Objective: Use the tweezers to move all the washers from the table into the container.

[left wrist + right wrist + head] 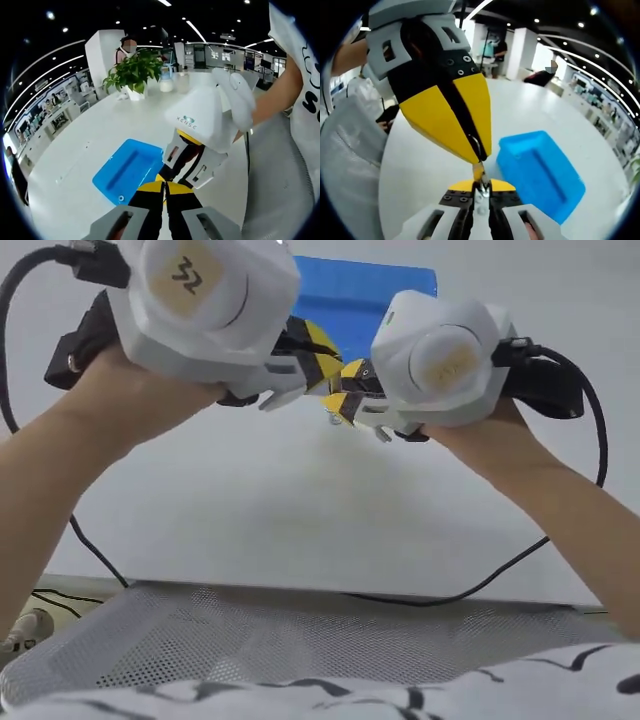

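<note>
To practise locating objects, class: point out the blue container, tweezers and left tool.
blue container (131,168): left gripper view, bare inner floor.
tweezers (480,204): right gripper view, metal strip at bottom centre.
left tool (479,159): right gripper view, between its yellow tips.

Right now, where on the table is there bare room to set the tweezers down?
Crowded in front of the blue container, where the left hand-held gripper and the right hand-held gripper, pinching the tweezers, meet tip to tip. Widest bare patch: the white table between those tips and the black cable toward the near edge.
</note>
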The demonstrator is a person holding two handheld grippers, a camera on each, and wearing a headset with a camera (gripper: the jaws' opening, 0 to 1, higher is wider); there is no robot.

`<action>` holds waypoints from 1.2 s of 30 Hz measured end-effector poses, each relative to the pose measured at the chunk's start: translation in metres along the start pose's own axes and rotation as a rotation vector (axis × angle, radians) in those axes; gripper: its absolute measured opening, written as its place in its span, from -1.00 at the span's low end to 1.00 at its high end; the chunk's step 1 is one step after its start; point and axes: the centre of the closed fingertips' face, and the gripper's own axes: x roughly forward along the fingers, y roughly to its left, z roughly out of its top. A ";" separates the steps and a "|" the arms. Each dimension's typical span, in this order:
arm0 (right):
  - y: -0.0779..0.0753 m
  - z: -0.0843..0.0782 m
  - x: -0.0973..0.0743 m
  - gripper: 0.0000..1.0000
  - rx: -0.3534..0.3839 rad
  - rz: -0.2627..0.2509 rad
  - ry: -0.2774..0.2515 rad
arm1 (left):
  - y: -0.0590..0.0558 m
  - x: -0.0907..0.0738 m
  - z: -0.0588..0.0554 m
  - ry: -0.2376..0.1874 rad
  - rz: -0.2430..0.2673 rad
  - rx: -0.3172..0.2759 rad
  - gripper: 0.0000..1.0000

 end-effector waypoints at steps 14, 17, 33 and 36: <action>0.003 -0.002 0.005 -0.87 0.017 0.008 -0.004 | 0.004 0.003 -0.008 0.021 -0.007 0.003 -1.00; 0.001 -0.001 0.006 -0.87 0.024 0.006 -0.006 | 0.007 0.003 -0.008 0.021 -0.007 0.001 -1.00; 0.000 0.002 0.010 -0.87 0.033 0.007 -0.011 | 0.014 0.007 -0.010 0.022 -0.005 0.008 -1.00; -0.001 0.002 0.011 -0.87 0.035 0.009 -0.014 | 0.015 0.008 -0.011 0.022 -0.007 0.006 -1.00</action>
